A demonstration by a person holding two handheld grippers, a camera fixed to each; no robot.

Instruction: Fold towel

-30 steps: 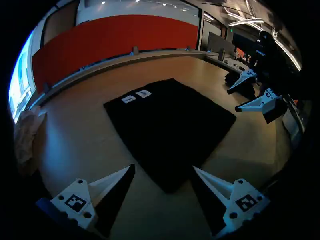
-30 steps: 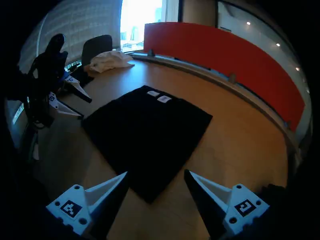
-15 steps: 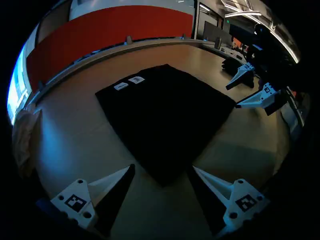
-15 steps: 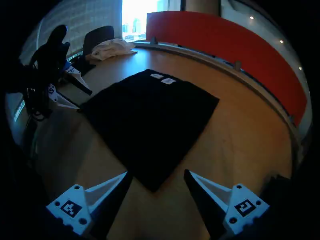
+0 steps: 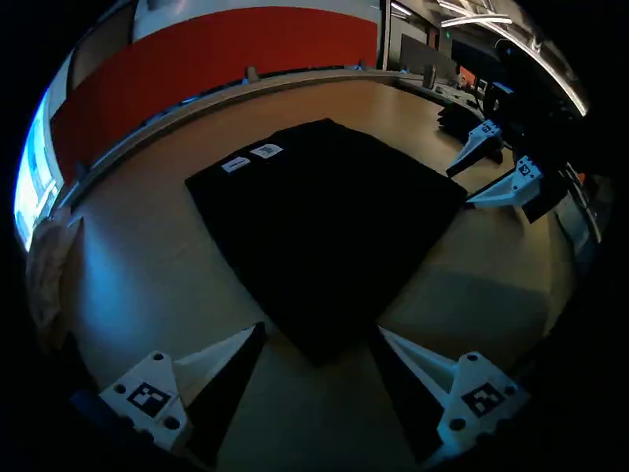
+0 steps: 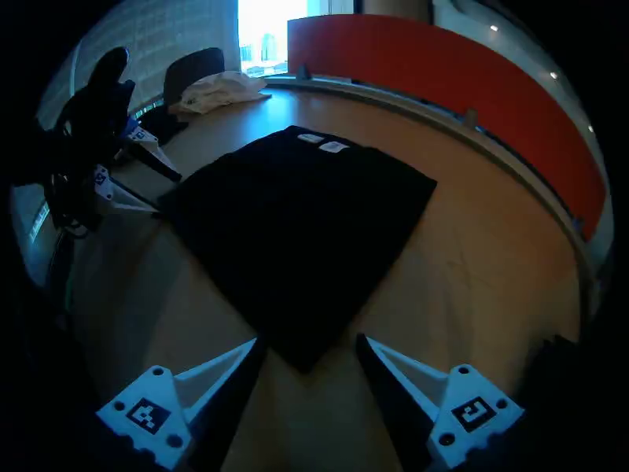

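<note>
The left gripper (image 5: 316, 337) is spread wide just above the table (image 5: 149, 259), and one corner of the black towel (image 5: 330, 212) lies in the gap between its fingers; neither finger presses on the cloth. The right gripper (image 6: 310, 346) is spread just as wide at the next corner along the near edge, which also lies loose in its gap.

The towel lies flat and unfolded in the middle of the table. Two small white labels (image 5: 251, 157) sit on it by the far edge.

In the left gripper view the other gripper points in from the right, its tips just beside the towel's corner. In the right gripper view the other comes in from the left the same way.

Bare wood runs all round the towel, with wide room on each side. A pale heap of cloth (image 6: 216, 90) rests at the table's far end, well apart from the towel, beside a dark chair (image 6: 193, 75). A low rail (image 5: 236, 94) edges the far side of the table, backed by a red panel (image 5: 212, 55). A bright window (image 6: 271, 31) stands past the heap.
</note>
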